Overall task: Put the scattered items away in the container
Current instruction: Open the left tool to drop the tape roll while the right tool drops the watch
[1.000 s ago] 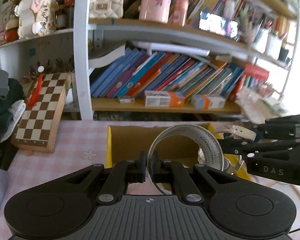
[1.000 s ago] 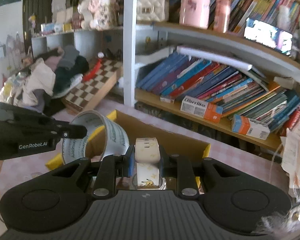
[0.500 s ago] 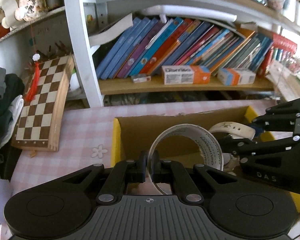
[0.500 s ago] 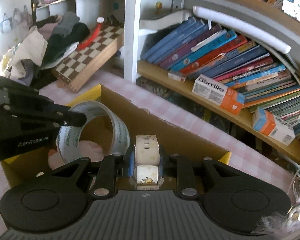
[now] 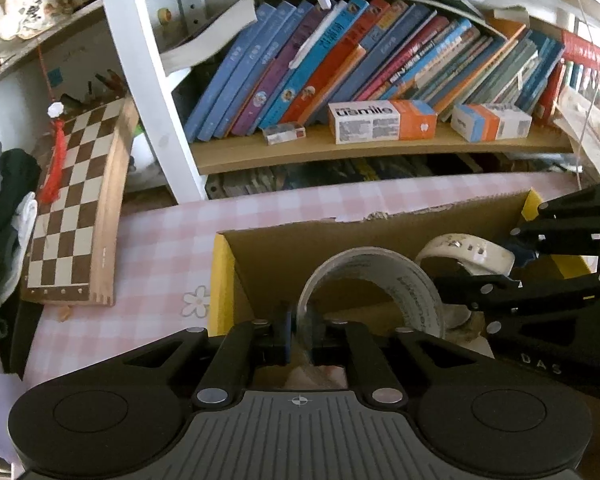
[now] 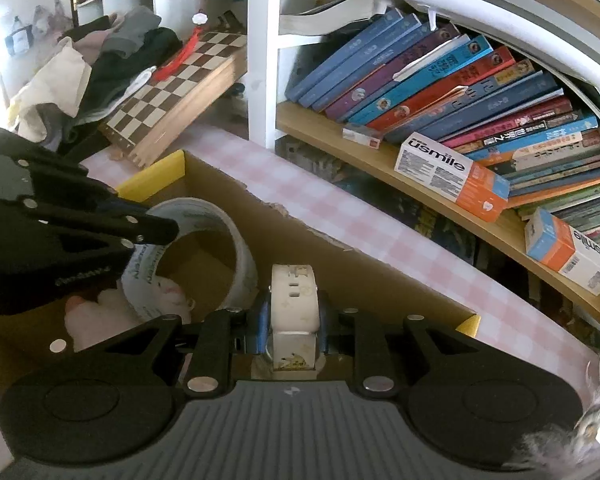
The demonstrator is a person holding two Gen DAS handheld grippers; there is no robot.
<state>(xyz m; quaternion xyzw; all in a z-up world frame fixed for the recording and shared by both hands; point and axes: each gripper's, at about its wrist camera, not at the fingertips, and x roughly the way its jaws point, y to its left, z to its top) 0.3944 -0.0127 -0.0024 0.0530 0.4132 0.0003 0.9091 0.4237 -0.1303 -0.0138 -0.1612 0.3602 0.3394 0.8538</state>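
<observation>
My left gripper [image 5: 302, 334] is shut on the rim of a clear tape roll [image 5: 416, 300] and holds it inside the open cardboard box [image 5: 300, 248]. My right gripper [image 6: 294, 326] is shut on a white watch with a strap [image 6: 294, 300], also held inside the box [image 6: 340, 264]. In the left wrist view the right gripper [image 5: 512, 264] shows at the right with the watch strap [image 5: 468, 250]. In the right wrist view the left gripper [image 6: 156, 228] shows at the left with the tape roll [image 6: 240, 256]. A pink soft item [image 6: 100, 316] lies in the box.
The box has yellow flaps [image 5: 220, 280] and stands on a pink checked tablecloth [image 5: 160, 248]. A wooden chessboard [image 5: 76, 208] leans at the left beside a pile of clothes [image 6: 100, 52]. A bookshelf [image 5: 380, 148] with books and small cartons stands just behind the table.
Both grippers have moved down and forward, bringing the tape roll and the watch from above the box rim to inside the box. Both stay shut on their items.
</observation>
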